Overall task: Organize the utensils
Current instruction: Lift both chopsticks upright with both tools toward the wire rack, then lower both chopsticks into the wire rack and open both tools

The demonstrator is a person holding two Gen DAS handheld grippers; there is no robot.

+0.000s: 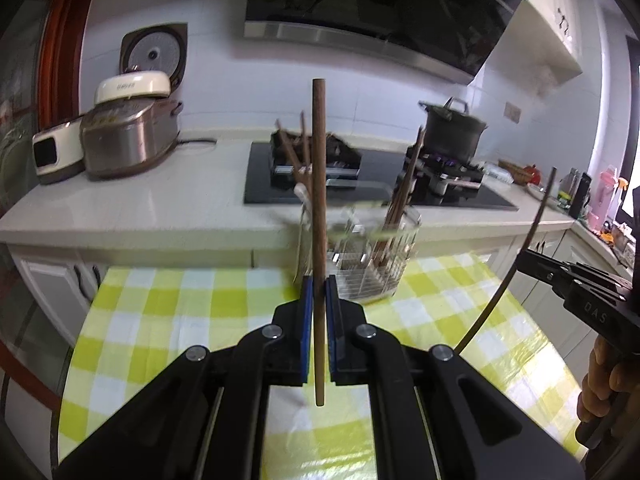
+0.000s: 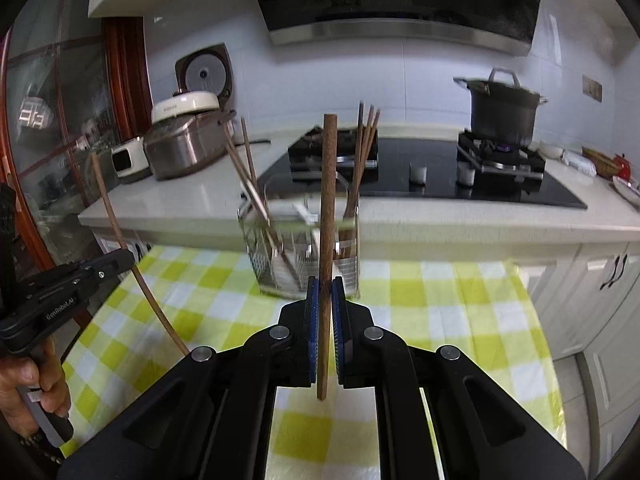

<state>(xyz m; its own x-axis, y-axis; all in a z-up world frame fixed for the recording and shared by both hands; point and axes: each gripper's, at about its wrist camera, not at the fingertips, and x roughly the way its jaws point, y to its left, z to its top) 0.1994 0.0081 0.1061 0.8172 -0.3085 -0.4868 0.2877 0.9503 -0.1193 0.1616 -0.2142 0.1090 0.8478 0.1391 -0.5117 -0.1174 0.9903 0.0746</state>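
Observation:
My left gripper (image 1: 319, 284) is shut on a brown wooden chopstick (image 1: 319, 184) that stands upright between its blue pads. My right gripper (image 2: 325, 284) is shut on a second upright chopstick (image 2: 329, 184). Just beyond both stands a wire utensil basket (image 1: 372, 264) (image 2: 296, 256) on the yellow-checked tablecloth (image 1: 160, 312) (image 2: 440, 300), with several chopsticks leaning in it. The right gripper (image 1: 522, 259) and its chopstick (image 1: 532, 232) show at the right edge of the left wrist view. The left gripper (image 2: 128, 258) and its chopstick (image 2: 108, 204) show at the left of the right wrist view.
Behind the table runs a white counter (image 1: 200, 200) with a rice cooker (image 1: 128, 140), a black gas hob (image 2: 420, 176) and a dark lidded pot (image 2: 502, 108). A range hood (image 1: 380, 12) hangs above. A person's hand (image 2: 28, 384) holds each gripper's handle.

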